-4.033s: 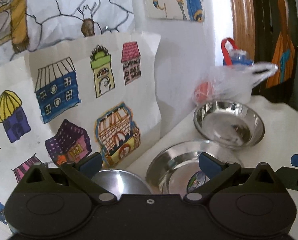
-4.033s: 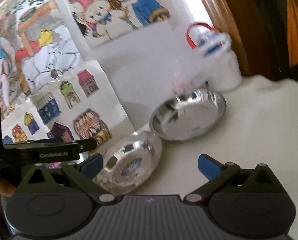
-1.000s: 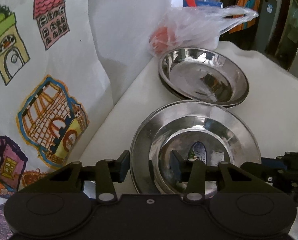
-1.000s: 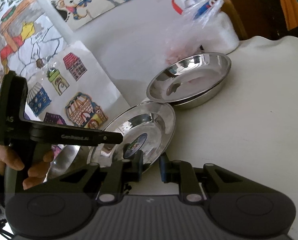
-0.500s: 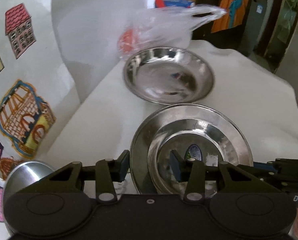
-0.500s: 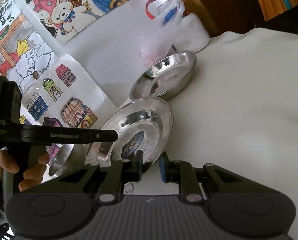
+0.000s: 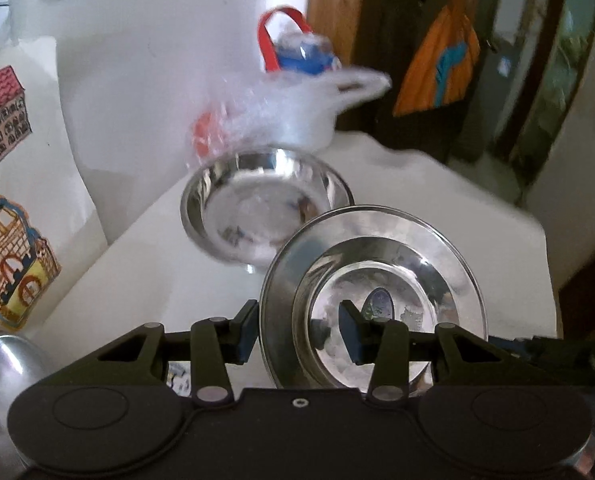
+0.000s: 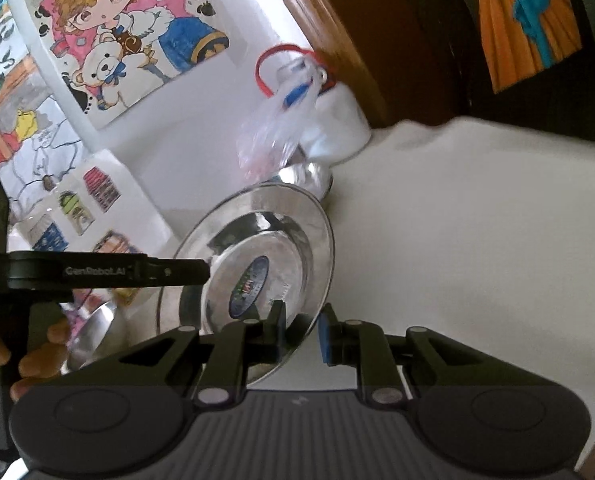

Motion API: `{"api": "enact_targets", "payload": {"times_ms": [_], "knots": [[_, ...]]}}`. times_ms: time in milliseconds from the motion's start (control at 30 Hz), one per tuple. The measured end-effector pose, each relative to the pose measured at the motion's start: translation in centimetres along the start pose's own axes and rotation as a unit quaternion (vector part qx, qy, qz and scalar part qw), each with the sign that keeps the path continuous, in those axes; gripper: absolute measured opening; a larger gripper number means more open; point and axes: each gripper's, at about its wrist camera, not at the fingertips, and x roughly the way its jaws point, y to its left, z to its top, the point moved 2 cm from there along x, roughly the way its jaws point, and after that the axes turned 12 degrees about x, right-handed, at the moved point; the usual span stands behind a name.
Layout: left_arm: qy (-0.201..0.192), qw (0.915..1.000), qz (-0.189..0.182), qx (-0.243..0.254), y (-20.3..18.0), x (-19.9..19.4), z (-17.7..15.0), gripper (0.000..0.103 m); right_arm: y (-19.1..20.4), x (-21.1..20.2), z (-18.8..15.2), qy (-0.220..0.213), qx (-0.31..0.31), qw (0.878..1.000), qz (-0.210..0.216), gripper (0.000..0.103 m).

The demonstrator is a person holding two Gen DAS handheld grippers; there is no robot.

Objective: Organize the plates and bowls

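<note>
A steel plate (image 7: 377, 248) with a blue oval sticker hangs tilted above the white table, held from both sides. My left gripper (image 7: 297, 332) is shut on its near-left rim. My right gripper (image 8: 303, 328) is shut on its near-right rim, and the plate (image 8: 257, 240) leans up to the left in that view. Just behind it a deeper steel dish (image 7: 253, 216) rests on the table, partly covered by the plate's far edge; only a sliver of that dish (image 8: 309, 176) shows in the right wrist view. A small steel bowl (image 7: 1, 380) sits at the near left.
A clear plastic bag (image 7: 257, 120) with something red in it and a white jug (image 8: 333, 128) with a blue lid and red handle stand behind the dish. Children's drawings (image 7: 9, 208) lean against the wall on the left. The table edge (image 7: 537, 232) drops off at right.
Both grippers, open four seconds ago, have shut on the stickered plate. Over the last second the plate has risen off the table and moved toward the deeper dish, now overlapping it.
</note>
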Motion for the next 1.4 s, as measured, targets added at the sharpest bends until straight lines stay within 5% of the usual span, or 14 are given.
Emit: {"api": "enact_targets", "payload": {"times_ms": [200,500,967,1400], "knots": [[-0.037,0.9972,0.035,-0.055,1.9,1.0,1.8,0.044,1.1,3.5,3.8,-0.011,-0.034,0.999,-0.011,0.02],[-0.04,0.9922,0.056,-0.104,6.2,4.7,3.7,0.044,2.8,9.2,7.5,-0.011,-0.086,0.996,-0.013,0.02],[-0.034,0.9892,0.075,-0.121,7.3,8.8,4.2,0.044,1.8,13.0,8.4,-0.013,-0.109,0.994,-0.016,0.021],[-0.034,0.9822,0.115,-0.145,7.3,8.9,3.8,0.044,3.5,14.6,7.3,-0.032,-0.198,0.979,-0.044,0.027]]}}
